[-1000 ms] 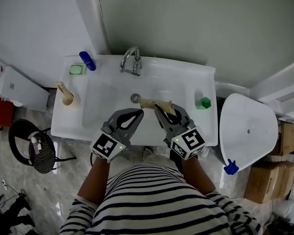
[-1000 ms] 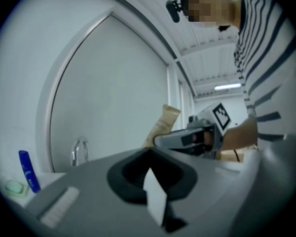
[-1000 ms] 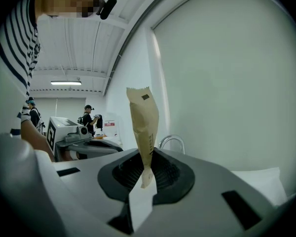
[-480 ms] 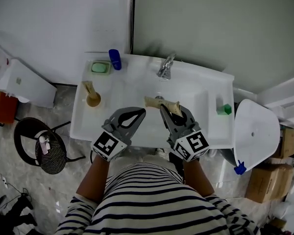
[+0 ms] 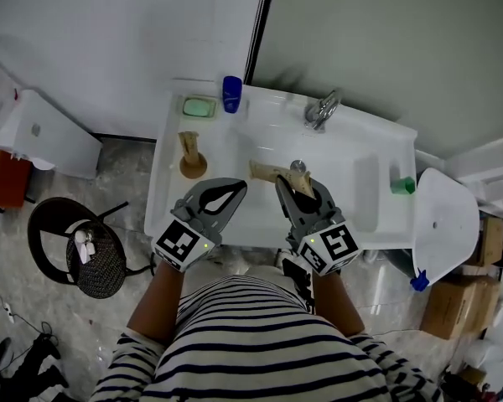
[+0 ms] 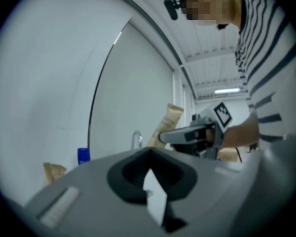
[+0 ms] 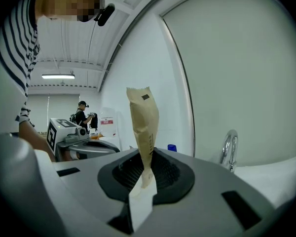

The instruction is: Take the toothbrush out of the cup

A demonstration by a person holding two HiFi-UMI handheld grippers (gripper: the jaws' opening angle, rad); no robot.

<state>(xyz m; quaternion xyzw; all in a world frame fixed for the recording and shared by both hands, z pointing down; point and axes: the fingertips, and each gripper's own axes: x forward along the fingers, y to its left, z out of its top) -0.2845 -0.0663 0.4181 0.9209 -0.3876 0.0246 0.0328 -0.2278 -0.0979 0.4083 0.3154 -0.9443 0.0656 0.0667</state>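
A brown cup (image 5: 193, 168) stands on the sink's left ledge with a paper-wrapped toothbrush (image 5: 189, 143) upright in it. My right gripper (image 5: 283, 184) is shut on the lower end of a second toothbrush in a brown paper wrapper (image 5: 265, 172), held over the basin; in the right gripper view the wrapper (image 7: 144, 127) sticks up from between the jaws (image 7: 143, 181). My left gripper (image 5: 239, 188) is shut and empty, just right of the cup and nearer the sink's front edge. In the left gripper view its jaws (image 6: 152, 179) are together, and the cup's wrapper (image 6: 53, 171) shows far left.
The white sink (image 5: 377, 224) has a faucet (image 5: 323, 111) at the back, a green soap dish (image 5: 199, 106) and blue bottle (image 5: 231, 93) at its back left, and a green cube (image 5: 402, 185) on its right ledge. A white bin lid (image 5: 444, 224) stands right, a black stool (image 5: 75, 249) left.
Both grippers have shifted left along the sink's front, so the sink sits further right in the head view. The cup is now close to my left gripper. Neither grip changed.
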